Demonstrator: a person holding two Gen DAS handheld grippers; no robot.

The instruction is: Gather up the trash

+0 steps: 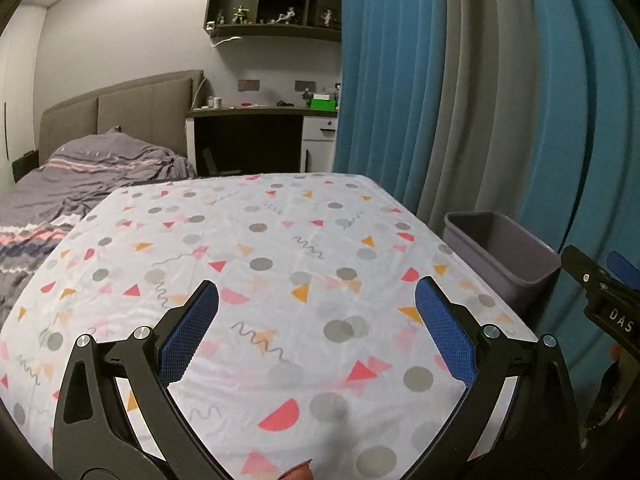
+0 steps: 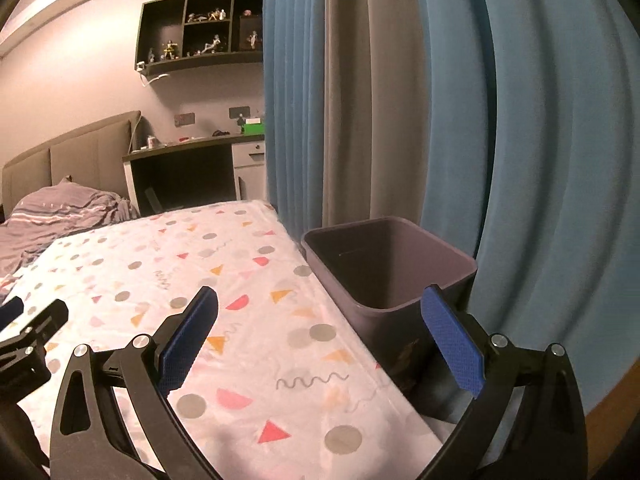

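A grey-purple trash bin (image 2: 390,272) stands on the floor against the right side of a table covered by a white patterned cloth (image 1: 280,248). In the left wrist view the bin (image 1: 504,252) shows past the table's right edge. My left gripper (image 1: 318,296) hangs open over the cloth, nothing between its blue pads. My right gripper (image 2: 320,300) is open too, its right finger (image 2: 452,344) in front of the bin and its left finger over the cloth. No loose trash shows on the cloth. Each gripper's tip shows at the edge of the other view.
Blue and grey curtains (image 2: 400,100) hang right behind the bin. A bed with a grey striped duvet (image 1: 80,176) lies to the left beyond the table. A desk (image 1: 260,136) and a wall shelf with figurines (image 1: 276,0) stand at the back.
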